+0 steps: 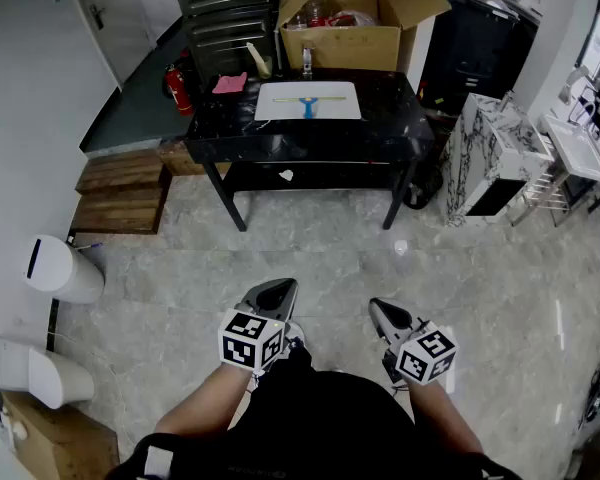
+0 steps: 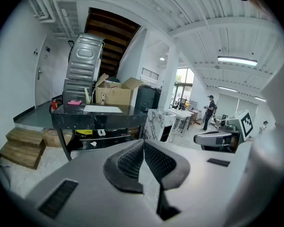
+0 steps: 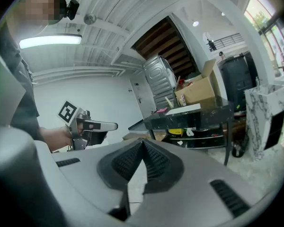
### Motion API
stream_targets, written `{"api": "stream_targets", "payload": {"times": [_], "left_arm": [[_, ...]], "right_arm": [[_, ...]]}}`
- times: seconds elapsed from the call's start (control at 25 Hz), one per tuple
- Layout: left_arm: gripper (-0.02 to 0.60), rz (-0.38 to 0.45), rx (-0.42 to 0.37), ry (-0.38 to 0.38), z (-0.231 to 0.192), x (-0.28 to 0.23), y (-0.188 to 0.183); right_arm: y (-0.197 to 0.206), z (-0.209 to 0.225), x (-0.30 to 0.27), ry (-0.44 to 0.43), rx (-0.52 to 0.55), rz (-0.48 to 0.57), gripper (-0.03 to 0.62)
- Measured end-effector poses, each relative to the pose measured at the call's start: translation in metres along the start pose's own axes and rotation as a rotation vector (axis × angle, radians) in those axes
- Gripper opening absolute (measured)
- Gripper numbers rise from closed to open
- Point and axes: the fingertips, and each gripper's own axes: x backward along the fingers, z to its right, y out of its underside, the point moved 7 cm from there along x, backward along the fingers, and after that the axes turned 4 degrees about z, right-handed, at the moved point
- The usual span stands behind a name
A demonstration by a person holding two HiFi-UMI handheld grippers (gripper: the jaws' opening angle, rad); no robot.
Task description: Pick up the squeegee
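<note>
The squeegee (image 1: 307, 105) has a blue handle and a pale, narrow blade bar set across it. It lies flat on a white sheet (image 1: 338, 101) on the rear half of the black table (image 1: 310, 143), and the strip of table along the front edge is bare.

Only the head view shows us the squeegee. From the two gripper views the tabletop is seen edge-on, and there we make out just the sheet. The left gripper view adds the table's lower shelf (image 2: 97, 140) and a person (image 2: 209, 111) standing far off.

The left gripper (image 1: 277, 290) and right gripper (image 1: 385, 311) both have their jaws closed tip to tip, with nothing between them.

Open floor (image 1: 320, 258) lies between us and the table, which is well apart. Wooden steps (image 1: 122, 193) flank the table on the left, a marble-patterned cabinet (image 1: 485, 163) on the right, and a cardboard box (image 1: 345, 43) stands behind it.
</note>
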Motion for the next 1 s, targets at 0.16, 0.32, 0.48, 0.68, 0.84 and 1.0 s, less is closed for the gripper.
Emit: {"api": "stream_targets", "payload": {"times": [0.16, 0.32, 0.48, 0.68, 0.84, 1.0], "left_arm": [[0.017, 0.005, 0.003, -0.001, -0.007, -0.007, -0.004], [0.017, 0.005, 0.004, 0.006, -0.013, -0.015, -0.008], [0.017, 0.001, 0.009, 0.008, -0.023, -0.023, -0.01], [0.017, -0.012, 0.019, 0.007, -0.037, -0.034, -0.015], [0.017, -0.017, 0.028, 0.006, -0.05, -0.048, -0.021], [0.017, -0.005, 0.032, 0.013, -0.067, -0.063, -0.031]], "right_arm": [[-0.005, 0.004, -0.009, -0.004, 0.005, 0.003, 0.008], [-0.01, 0.009, -0.017, -0.003, 0.004, -0.004, 0.008], [-0.012, 0.014, -0.028, -0.004, 0.0, -0.01, 0.008], [-0.021, 0.019, -0.046, -0.008, 0.006, -0.013, 0.008], [-0.03, 0.025, -0.063, -0.019, 0.004, -0.02, 0.008], [-0.04, 0.034, -0.085, -0.021, 0.014, -0.029, 0.008]]}}
